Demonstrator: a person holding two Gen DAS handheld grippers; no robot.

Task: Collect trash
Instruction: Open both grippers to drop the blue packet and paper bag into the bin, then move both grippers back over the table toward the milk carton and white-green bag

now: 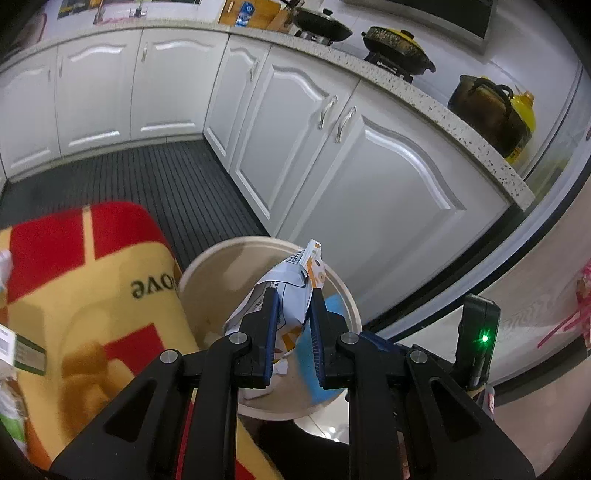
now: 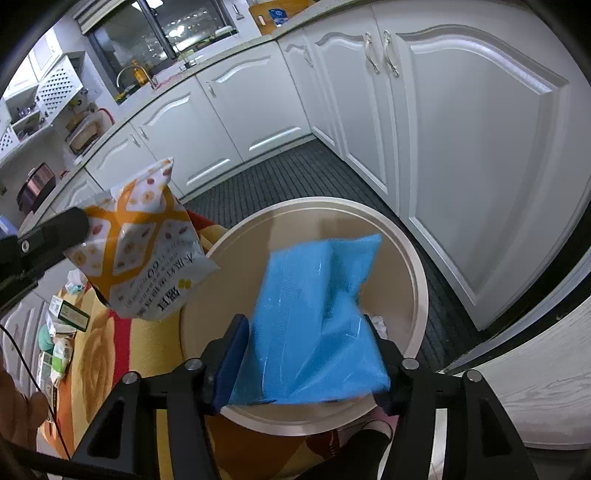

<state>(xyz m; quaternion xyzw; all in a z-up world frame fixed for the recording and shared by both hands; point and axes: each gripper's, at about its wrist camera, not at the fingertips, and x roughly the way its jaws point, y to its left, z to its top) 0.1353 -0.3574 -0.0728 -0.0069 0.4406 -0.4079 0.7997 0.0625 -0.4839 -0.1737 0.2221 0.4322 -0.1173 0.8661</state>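
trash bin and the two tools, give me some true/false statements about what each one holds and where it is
1. The left tool is shut on an orange and white snack bag. True.
2. The blue packet sits between the right tool's fingers, above the open beige trash bin. True.
3. The bin is completely empty. False: crumpled white paper lies inside it.
4. The bin stands on a kitchen counter. False: it stands on the floor beside the white cabinets.
5. A black wok sits on the stove on the counter. True.
6. The snack bag is already lying in the bin. False: the left tool holds it up above the rim.
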